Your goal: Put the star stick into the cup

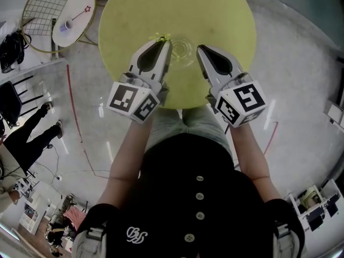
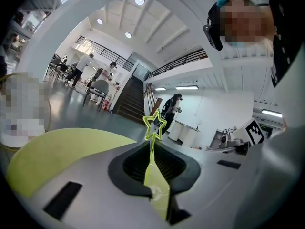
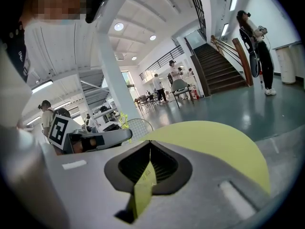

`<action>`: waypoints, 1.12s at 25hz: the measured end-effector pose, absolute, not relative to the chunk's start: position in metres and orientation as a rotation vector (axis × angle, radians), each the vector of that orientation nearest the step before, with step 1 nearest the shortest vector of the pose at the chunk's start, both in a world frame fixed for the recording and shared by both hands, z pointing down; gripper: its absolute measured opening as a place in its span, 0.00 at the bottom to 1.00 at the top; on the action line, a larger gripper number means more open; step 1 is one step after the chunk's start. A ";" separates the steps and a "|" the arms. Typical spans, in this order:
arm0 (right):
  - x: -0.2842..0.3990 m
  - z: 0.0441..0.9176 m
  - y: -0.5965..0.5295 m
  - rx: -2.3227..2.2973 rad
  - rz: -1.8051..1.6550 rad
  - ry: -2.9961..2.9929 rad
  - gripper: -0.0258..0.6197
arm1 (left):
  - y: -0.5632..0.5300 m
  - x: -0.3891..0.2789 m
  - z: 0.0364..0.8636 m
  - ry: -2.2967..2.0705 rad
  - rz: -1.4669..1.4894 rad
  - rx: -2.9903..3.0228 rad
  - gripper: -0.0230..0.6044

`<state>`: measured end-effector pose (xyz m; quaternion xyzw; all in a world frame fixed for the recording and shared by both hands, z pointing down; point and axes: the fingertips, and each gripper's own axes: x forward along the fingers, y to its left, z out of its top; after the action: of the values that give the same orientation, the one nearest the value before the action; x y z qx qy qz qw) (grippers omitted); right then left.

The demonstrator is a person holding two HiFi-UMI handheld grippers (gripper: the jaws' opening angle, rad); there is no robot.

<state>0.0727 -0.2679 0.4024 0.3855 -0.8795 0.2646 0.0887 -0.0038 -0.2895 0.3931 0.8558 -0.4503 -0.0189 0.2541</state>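
The left tongs are pinched shut on the thin shaft of a yellow-green plastic star stick, whose outlined star stands clear beyond their tips. The right tongs are closed and empty. Both hang over a round yellow-green table, with the star just beside a clear round cup standing there.

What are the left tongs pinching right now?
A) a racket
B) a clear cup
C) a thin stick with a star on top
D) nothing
C: the left gripper view shows the left tongs closed on the star stick, its star poking past their tips; the clear cup stands free on the yellow table.
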 end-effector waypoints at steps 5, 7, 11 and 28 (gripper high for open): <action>0.077 0.402 -0.272 1.157 0.782 -2.615 0.05 | -0.292 -0.006 0.401 -1.229 -0.036 2.312 0.06; 0.077 0.403 -0.271 1.155 0.786 -2.617 0.04 | -0.292 -0.007 0.406 -1.232 -0.026 2.306 0.06; 0.077 0.408 -0.267 1.155 0.803 -2.610 0.05 | -0.293 -0.008 0.411 -1.242 0.017 2.301 0.07; 0.075 0.406 -0.264 1.185 0.792 -2.607 0.05 | -0.298 -0.022 0.424 -1.289 0.067 2.227 0.30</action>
<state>0.0746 -0.2642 0.4063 0.3974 -0.8742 0.2657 0.0851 -0.0218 -0.2979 0.4236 0.8306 -0.4808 0.0251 0.2800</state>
